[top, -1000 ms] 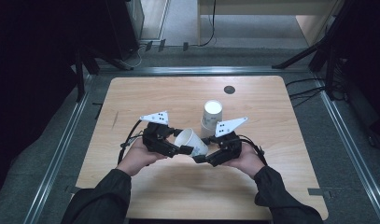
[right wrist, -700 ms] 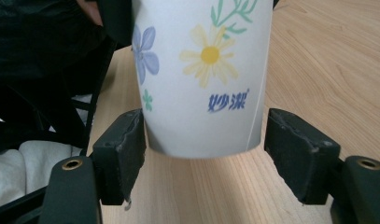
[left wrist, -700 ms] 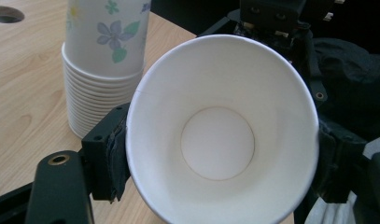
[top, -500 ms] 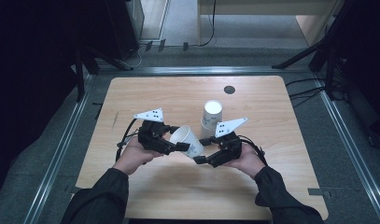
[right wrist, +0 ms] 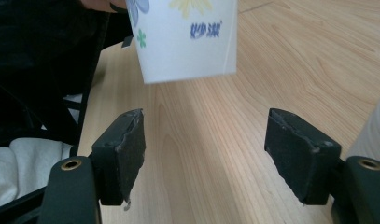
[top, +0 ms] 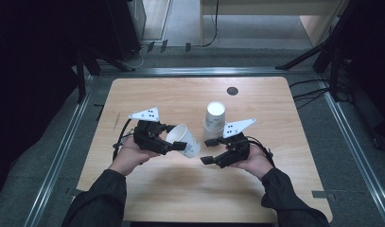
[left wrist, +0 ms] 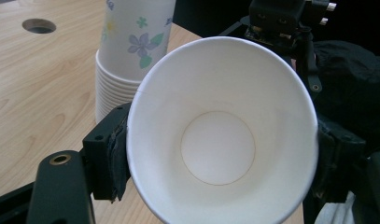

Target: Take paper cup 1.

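The left tongs squeezed a flowered paper cup by its rim — tipped sideways above the table, beside the cup stack. The right tongs had just opened wide — empty, below the cup's bottom, probably letting go.

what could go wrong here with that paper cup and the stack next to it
1. The left gripper clamps the single paper cup across its thin rim, so the rim could buckle or the tilted cup slip out.
2. The right gripper hangs open with nothing between its pads, so nothing would catch the cup if it slipped.
3. The cup stack stands upright close behind both grippers; a careless swing might knock it over.
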### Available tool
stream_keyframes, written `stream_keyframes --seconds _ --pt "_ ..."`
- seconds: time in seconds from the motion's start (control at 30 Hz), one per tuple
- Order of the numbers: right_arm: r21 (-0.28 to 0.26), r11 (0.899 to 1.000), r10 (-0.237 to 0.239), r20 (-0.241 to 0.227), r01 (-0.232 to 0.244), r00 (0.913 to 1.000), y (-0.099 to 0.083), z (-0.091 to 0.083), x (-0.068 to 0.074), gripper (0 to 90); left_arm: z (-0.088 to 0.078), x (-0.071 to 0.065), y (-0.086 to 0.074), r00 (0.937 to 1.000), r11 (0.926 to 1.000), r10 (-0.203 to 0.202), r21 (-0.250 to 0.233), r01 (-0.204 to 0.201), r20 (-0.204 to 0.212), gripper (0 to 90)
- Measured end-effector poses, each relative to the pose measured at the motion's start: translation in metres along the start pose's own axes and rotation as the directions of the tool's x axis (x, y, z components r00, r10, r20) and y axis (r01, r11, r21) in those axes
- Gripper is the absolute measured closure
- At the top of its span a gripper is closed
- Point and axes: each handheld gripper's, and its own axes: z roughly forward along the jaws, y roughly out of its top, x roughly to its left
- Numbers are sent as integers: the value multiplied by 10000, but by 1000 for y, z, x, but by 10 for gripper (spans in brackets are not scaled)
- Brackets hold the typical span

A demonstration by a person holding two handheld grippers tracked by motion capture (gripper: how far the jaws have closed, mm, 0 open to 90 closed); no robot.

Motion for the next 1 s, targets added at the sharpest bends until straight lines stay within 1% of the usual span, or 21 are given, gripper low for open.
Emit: stream_keyframes --seconds 0.07,0.23,0.37,0.47,0.57,0.6,0.73,0.83,1.0 --pt "1 10000 13 46 -13 10000 -1 -2 0 292 -3 1 0 10000 10000 -15 37 15 -61 222" --pt "-19 10000 -23 275 24 9996 -2 -7 -1 292 -7 4 -1 9996 9995 31 302 -23 -277 222" --pt "138 9999 -4 627 -4 9980 -4 -12 -1 292 -10 6 -2 9988 9990 -10 443 32 -490 223" --pt "200 9997 -130 802 114 9967 -5 -17 1 292 -12 9 -3 9973 9985 -24 548 65 -729 224" --pt "158 9998 -120 1085 103 9940 -8 -22 1 292 -17 13 -4 9946 9972 96 744 -18 -1034 224" --pt "211 9998 -32 1204 6 9927 -9 -23 0 292 -18 14 -4 9943 9972 62 742 17 -1062 225" --pt "246 9996 106 1430 -143 9897 -13 -27 -2 292 -23 20 -7 9901 9962 26 862 96 -1404 226" --pt "262 9995 147 1550 -190 9878 -14 -28 -3 292 -28 24 -9 9876 9960 -46 877 185 -1567 226" --pt "214 9997 111 1615 -148 9868 -14 -28 -4 292 -35 32 -11 9804 9946 -99 995 300 -1968 226"
